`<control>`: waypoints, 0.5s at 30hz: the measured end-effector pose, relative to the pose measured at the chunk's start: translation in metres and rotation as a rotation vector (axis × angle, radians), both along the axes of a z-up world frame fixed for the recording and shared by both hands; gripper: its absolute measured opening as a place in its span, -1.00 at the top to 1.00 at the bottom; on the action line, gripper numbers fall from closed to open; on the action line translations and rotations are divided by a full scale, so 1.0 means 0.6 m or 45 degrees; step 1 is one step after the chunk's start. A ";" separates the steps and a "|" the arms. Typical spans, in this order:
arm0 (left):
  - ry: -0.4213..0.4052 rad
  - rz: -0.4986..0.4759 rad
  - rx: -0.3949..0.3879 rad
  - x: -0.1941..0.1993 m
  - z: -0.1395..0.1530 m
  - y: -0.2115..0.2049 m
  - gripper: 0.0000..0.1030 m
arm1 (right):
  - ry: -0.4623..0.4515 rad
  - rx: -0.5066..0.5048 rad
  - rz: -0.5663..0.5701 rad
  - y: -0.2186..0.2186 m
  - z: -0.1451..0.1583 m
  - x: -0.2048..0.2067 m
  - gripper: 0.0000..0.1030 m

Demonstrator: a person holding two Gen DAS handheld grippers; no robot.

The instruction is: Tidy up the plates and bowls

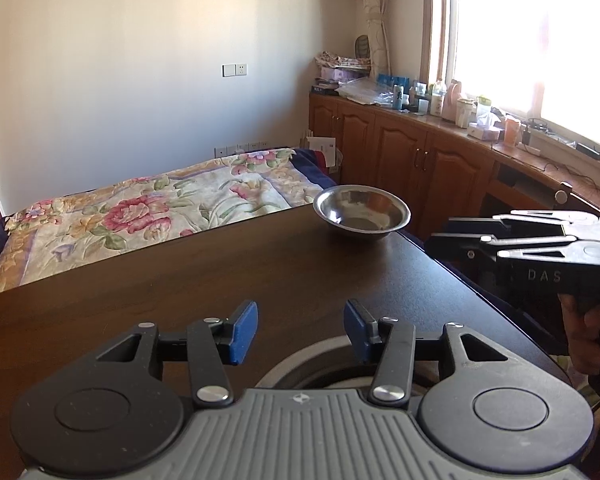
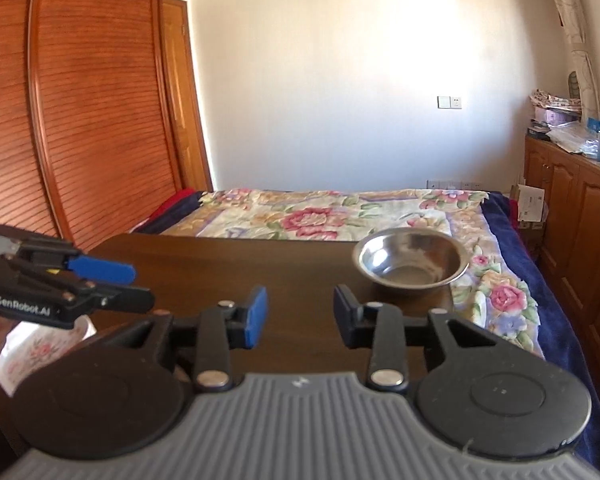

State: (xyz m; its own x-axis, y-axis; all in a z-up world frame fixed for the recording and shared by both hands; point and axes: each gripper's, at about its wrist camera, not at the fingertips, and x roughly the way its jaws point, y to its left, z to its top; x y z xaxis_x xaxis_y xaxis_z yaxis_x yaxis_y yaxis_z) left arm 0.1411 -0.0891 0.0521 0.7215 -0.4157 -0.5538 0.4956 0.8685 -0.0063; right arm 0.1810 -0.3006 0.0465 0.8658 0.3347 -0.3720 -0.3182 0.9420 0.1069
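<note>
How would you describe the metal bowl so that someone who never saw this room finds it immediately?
Look at the dark wooden table that stands against the flowered bed. The bowl sits alone at the table's far corner, on the side toward the wooden cabinets. It is the only shiny steel thing on the table, round, shallow and empty.

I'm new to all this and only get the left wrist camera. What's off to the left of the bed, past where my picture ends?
Observer: Tall slatted wooden doors; only the right wrist view shows them.
Operator: What lies below the left tongs?
Observer: Seen from the side, something white with a pink flower pattern; I can't tell what it is.
Operator: Does the other pair hold anything?
Observer: No, the right tongs stand open with nothing between them.
</note>
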 end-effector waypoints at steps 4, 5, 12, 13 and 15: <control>-0.004 0.003 0.015 0.016 0.004 -0.012 0.00 | -0.019 -0.006 -0.002 -0.012 0.005 0.021 0.23; -0.002 0.003 0.016 0.022 0.005 -0.015 -0.03 | -0.024 -0.008 -0.004 -0.015 0.006 0.025 0.19; -0.009 -0.026 0.045 0.056 0.009 -0.047 -0.37 | -0.044 -0.030 -0.016 -0.039 0.004 0.049 0.03; -0.008 -0.029 0.044 0.062 0.010 -0.052 -0.39 | -0.046 -0.032 -0.021 -0.043 0.004 0.052 0.00; -0.007 -0.042 0.032 0.073 0.013 -0.062 -0.54 | -0.047 -0.032 -0.034 -0.051 0.003 0.059 -0.13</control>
State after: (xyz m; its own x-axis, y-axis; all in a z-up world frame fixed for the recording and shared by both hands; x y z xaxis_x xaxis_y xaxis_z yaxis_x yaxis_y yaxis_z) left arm 0.1846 -0.1262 0.0598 0.7106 -0.4252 -0.5605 0.5237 0.8517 0.0178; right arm 0.2165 -0.3314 0.0480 0.8878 0.3023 -0.3471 -0.2962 0.9524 0.0720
